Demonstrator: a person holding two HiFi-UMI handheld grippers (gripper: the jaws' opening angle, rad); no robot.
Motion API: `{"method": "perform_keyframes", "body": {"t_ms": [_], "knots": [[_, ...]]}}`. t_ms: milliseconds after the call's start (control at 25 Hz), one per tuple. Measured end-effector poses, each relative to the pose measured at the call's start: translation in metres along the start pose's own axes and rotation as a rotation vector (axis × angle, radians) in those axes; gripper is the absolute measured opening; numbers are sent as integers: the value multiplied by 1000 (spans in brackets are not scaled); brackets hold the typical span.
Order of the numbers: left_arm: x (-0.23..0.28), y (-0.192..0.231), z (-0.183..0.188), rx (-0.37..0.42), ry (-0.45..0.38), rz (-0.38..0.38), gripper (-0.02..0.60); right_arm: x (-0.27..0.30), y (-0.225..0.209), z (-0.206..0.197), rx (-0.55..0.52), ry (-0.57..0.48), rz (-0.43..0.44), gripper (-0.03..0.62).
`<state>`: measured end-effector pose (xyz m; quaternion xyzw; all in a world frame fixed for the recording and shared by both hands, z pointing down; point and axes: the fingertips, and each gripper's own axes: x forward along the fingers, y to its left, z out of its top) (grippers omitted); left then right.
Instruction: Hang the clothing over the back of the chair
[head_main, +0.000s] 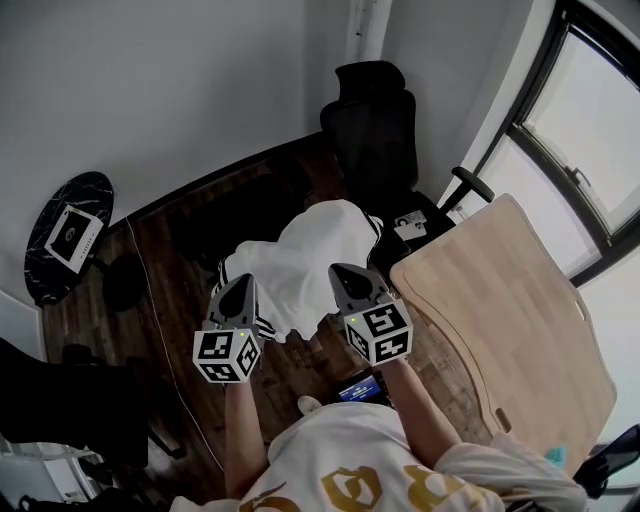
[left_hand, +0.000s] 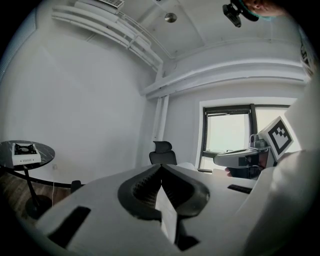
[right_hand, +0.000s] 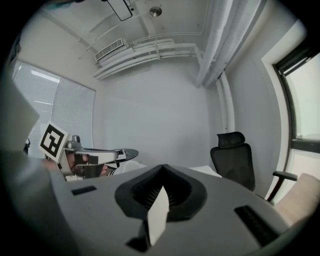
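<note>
The person's white T-shirt with gold print (head_main: 340, 470) fills the head view at 6 o'clock, with both forearms reaching forward. The left gripper (head_main: 240, 284) and the right gripper (head_main: 343, 272) each have their jaws closed tight on a fold of the white garment (head_main: 300, 255), which hangs spread between them above the dark wood floor (head_main: 170, 250). The black office chair (head_main: 372, 130) stands beyond the garment at 12 o'clock, and the pale wooden counter (head_main: 520, 320) lies at 3 o'clock

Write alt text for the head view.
Seen from above, the left gripper and right gripper each pinch an edge of a white garment with black stripes, holding it up before a black high-backed office chair. A light wooden desk stands at right.
</note>
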<state>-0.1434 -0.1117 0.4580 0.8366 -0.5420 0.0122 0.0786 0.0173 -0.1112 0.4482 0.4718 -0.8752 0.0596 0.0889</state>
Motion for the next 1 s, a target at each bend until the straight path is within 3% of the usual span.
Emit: {"method": "perform_keyframes", "body": {"t_ms": [200, 1000], "knots": [[-1, -7, -2, -3, -1, -34, 21, -3, -2, -2, -24, 18, -8, 11], [-9, -3, 0, 5, 8, -38, 21, 3, 2, -5, -83, 52, 1, 11]]}}
